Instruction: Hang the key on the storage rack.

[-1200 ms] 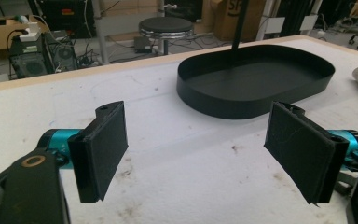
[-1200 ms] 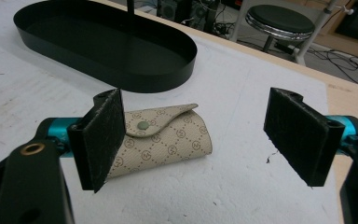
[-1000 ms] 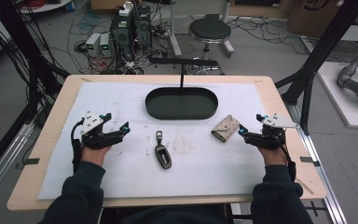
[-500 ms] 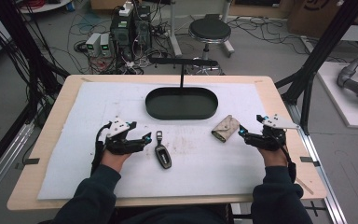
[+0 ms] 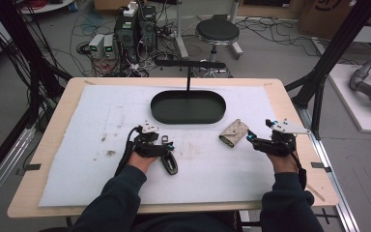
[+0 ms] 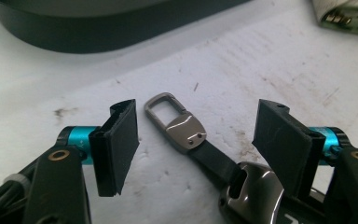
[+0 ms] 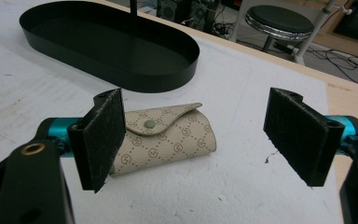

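Figure. Early stage of a two-handed pick-up, seen from above and along each gripper.

The left gripper has its fingers spread wide on either side of the car key fob, which lies flat on the white mat covering the worktop. In the left gripper view the fob's metal clip sits between the two pads, touching neither; the strap leads toward 5 o'clock to the glossy fob body at the bottom edge. The fob is therefore framed but not yet gripped or lifted.

The right gripper also holds its fingers apart. The beige patterned key pouch lies on the mat just ahead of it; in the right gripper view the pouch rests nearer the left pad, closed by its snap flap, with open mat before the right pad. No contact can be seen.

The black oval tray stands at 12 o'clock from both items, well apart from them, with a dark stand post rising behind it. Its floor appears bare.

Judged progress: approach is complete for the left side and nearly so for the right; closing, lifting and, presumably, transfer toward the tray all remain. Nothing has been placed as yet.
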